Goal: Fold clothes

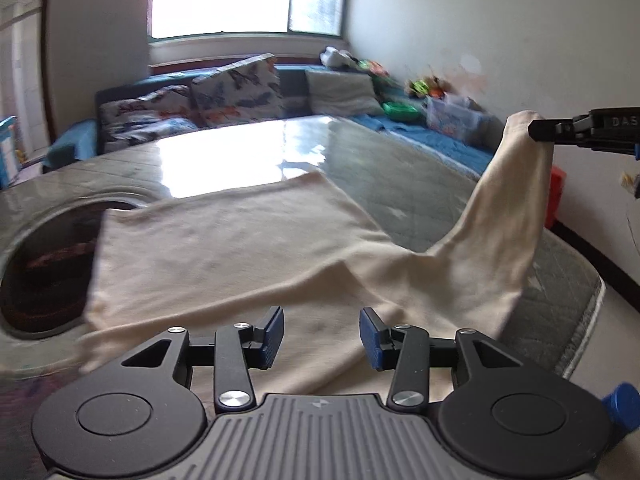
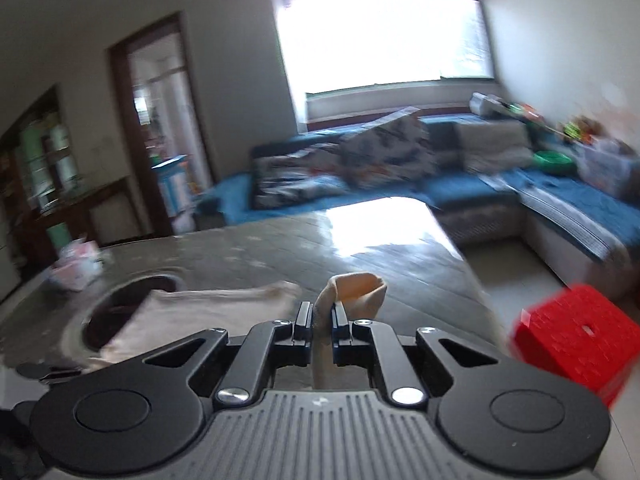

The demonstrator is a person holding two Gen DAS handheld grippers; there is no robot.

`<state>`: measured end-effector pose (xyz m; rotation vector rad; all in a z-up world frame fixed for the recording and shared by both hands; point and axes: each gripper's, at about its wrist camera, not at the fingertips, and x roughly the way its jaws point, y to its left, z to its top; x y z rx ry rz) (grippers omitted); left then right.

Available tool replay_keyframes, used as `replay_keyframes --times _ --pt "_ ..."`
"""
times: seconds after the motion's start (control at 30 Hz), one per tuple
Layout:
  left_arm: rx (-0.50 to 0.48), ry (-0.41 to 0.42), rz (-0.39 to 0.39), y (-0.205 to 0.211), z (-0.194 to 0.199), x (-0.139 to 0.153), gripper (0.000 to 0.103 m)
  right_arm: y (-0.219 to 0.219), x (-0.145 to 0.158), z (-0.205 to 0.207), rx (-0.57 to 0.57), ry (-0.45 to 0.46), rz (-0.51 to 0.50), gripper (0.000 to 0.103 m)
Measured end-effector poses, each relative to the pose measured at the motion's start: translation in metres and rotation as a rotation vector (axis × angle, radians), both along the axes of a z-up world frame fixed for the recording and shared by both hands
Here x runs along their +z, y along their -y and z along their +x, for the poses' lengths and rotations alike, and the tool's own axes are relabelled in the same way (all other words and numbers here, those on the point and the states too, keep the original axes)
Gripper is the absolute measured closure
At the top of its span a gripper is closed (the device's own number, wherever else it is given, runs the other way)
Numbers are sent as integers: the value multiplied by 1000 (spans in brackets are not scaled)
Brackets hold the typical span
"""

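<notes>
A cream garment (image 1: 224, 248) is seen spread flat over a grey table (image 1: 380, 168), its left edge overlapping a round opening (image 1: 44, 264) in the tabletop; its right-hand corner is drawn up off the surface and held pinched in the right gripper (image 2: 321, 318), whose jaws are clamped tight on the cloth, with a fold of fabric seen standing above the fingertips. The left gripper (image 1: 322, 336) is seen released, jaws parted with nothing between them, poised just over the garment's near edge; a red crate (image 2: 576, 336) is noted on the floor beside the table, and a blue sofa (image 2: 460, 188) beyond it.
</notes>
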<state>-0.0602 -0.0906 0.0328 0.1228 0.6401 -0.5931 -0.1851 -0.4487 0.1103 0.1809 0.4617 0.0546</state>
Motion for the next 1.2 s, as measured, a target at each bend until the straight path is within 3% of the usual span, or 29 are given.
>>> replay_keyframes --times 0.4,0.57,0.73,0.93,1.2 --pt "251 37 -62 -113 -11 10 55 -149 16 59 397 -7 -99 95" --pt "307 17 -71 -137 -12 3 55 -211 -8 73 530 -68 -132 95" --pt "334 5 -80 -148 -12 1 55 -241 -35 79 619 -131 -150 94" --pt "311 13 -84 -144 -12 3 55 -234 -40 72 639 -162 -140 86" --pt "172 33 -87 -113 -15 7 57 -174 -53 42 502 -241 -204 85"
